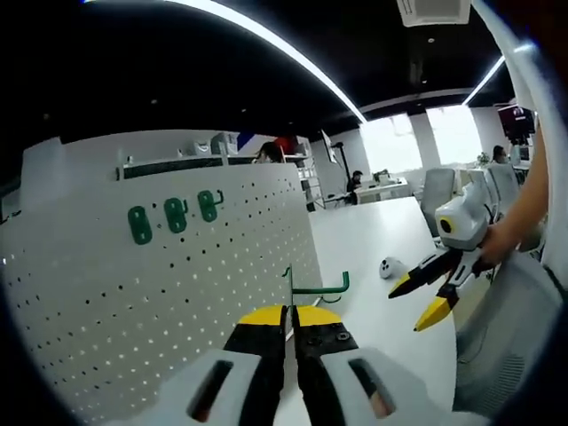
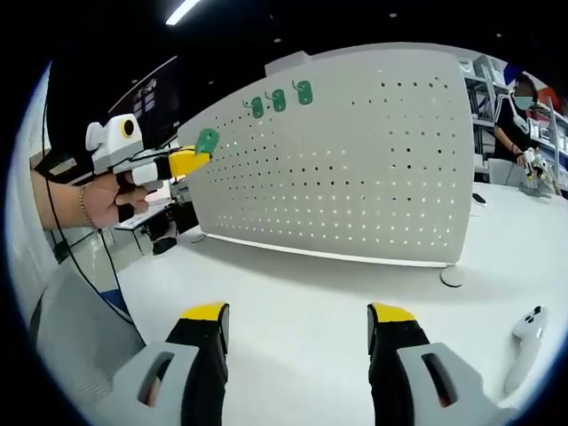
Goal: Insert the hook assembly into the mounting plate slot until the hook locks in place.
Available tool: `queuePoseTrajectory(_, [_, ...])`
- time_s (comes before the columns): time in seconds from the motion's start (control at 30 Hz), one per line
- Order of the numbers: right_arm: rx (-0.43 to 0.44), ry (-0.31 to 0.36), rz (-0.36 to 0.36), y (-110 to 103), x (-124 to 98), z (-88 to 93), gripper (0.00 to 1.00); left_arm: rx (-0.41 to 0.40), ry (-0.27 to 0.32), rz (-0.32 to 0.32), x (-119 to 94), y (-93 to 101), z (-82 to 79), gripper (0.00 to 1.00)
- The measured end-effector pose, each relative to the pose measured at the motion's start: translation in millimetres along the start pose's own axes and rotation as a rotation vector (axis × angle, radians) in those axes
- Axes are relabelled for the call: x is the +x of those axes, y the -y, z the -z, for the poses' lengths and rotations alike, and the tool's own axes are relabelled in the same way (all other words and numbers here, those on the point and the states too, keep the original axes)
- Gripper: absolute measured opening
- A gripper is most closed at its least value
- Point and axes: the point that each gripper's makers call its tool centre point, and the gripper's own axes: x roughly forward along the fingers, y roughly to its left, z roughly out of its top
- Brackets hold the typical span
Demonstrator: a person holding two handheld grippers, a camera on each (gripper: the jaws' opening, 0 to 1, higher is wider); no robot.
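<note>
The green hook (image 1: 318,286) sits at the lower middle of the left gripper view, pinched between the yellow tips of the left claw (image 1: 290,315), whose jaws are pressed together on it. Its long rod lies across the frame, running right to a small upturned end, while its short back bar stands upright at the left, just beside the edge of the white pegboard (image 1: 160,284). In the right gripper view the hook (image 2: 207,140) shows as a green tip at the end of the left claw (image 2: 188,161) at the upper left, close to the pegboard's (image 2: 355,169) left edge; whether it touches is unclear. Three green hook plates (image 1: 174,216) hang in a row on the board's upper part. The right claw (image 2: 297,315) is spread wide with nothing between its jaws, above the white table (image 2: 302,293). A white controller (image 2: 525,342) lies at the lower right.
</note>
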Motion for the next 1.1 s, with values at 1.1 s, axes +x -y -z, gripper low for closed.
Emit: queuePoseTrajectory(1.1, [0.238,0.402,-0.347,-64,-16,-98.4,0.47,-0.013,0.015,-0.025,-3,-3.8,-1.8,0.02])
